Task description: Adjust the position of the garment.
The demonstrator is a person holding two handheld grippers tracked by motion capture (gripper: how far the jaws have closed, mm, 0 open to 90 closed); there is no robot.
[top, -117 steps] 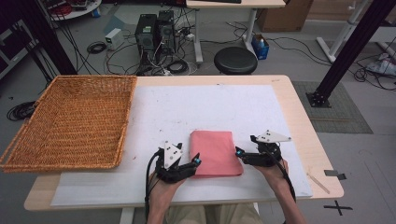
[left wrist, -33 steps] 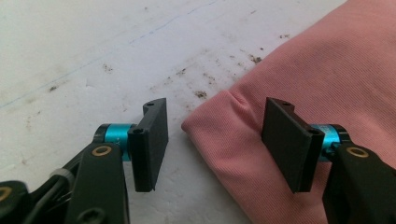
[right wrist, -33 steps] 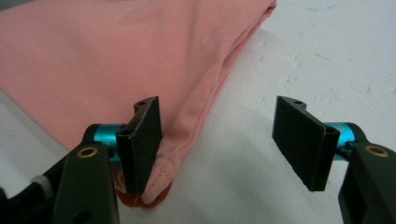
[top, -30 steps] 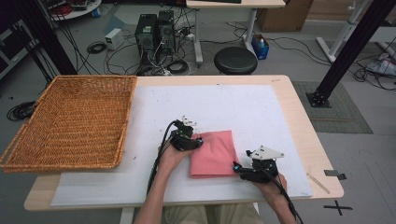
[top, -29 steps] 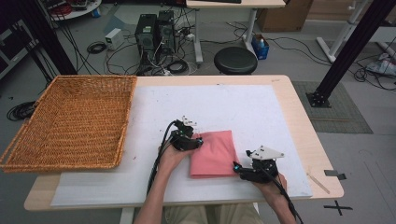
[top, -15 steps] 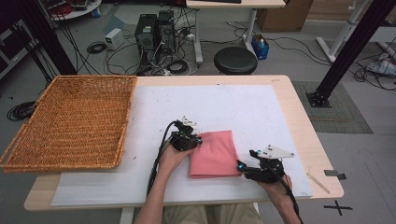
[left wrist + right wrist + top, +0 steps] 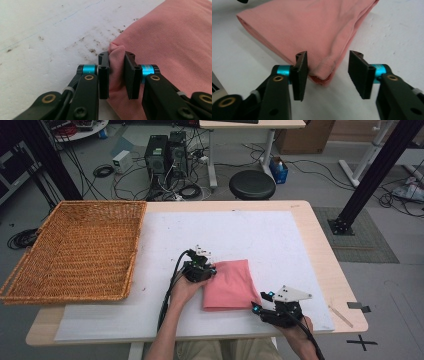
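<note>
A folded pink cloth [image 7: 230,285] lies on the white mat [image 7: 260,235]. My left gripper [image 7: 212,270] is at its far left corner. In the left gripper view that gripper [image 7: 116,56] has just closed and is shut on a pinched fold of the cloth [image 7: 175,45]. My right gripper [image 7: 257,306] is at the near right corner. In the right gripper view its jaws [image 7: 329,55] have just been closing. The cloth's corner [image 7: 312,25] sits between them, against the left pad, with a gap to the right pad.
A large wicker basket [image 7: 70,250] stands on the table's left side. The wooden table edge [image 7: 320,245] runs along the right of the mat. A thin stick [image 7: 341,316] lies near the front right corner. A black stool [image 7: 252,184] stands beyond the table.
Since about four seconds ago my left gripper moved from the cloth's near left side to its far left corner. Over the last second my right gripper shifted slightly toward the near right corner.
</note>
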